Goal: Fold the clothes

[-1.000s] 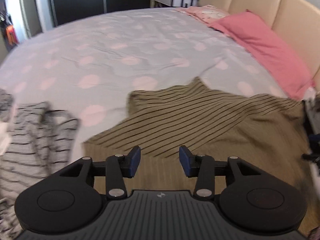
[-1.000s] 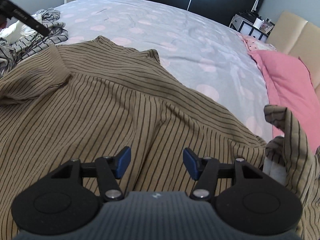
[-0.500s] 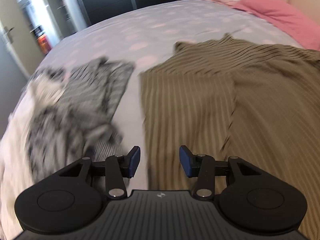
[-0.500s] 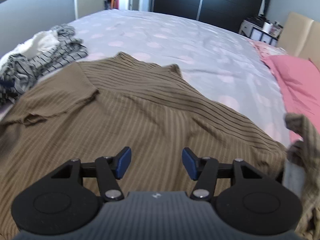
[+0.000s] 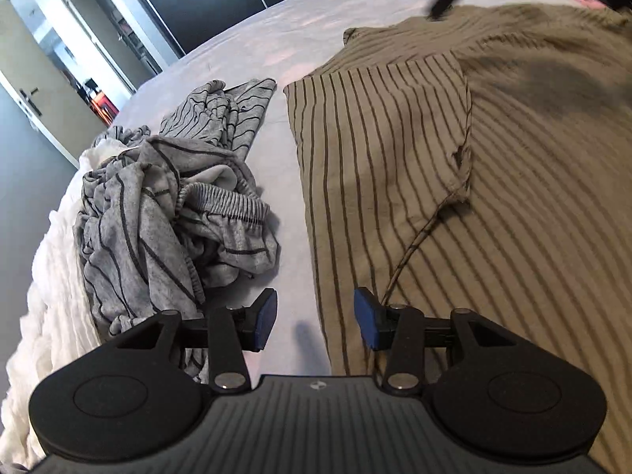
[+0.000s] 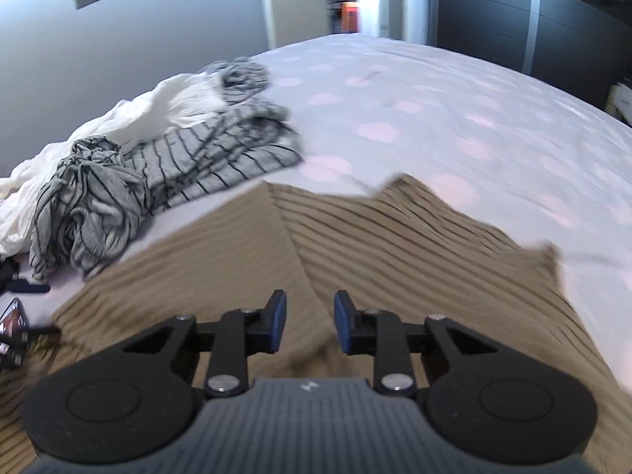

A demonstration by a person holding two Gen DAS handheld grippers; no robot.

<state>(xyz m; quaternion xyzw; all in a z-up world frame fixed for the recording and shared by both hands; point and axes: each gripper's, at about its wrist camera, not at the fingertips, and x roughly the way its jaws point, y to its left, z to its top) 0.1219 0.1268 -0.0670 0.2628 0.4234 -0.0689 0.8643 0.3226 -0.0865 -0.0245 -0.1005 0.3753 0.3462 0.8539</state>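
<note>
Tongs closing in on the brown shirt's edge, risk of a bad pinch

The brown striped shirt (image 5: 493,166) lies spread on the bed (image 6: 434,98), just beside the grey striped pile (image 5: 177,197). Left tongs (image 5: 314,318) stand half-wide and empty over the shirt's left hem; right tongs (image 6: 306,322) are narrow, nothing pinched, shirt below. Risk: right tongs bunch a ridge or catch two layers, giving a crooked fold; left tongs may snag the bed sheet or miss the hem. Versus earlier: right tongs have just been closing, nothing between them; left view has swung from the shirt's middle to its left edge and the grey pile
</note>
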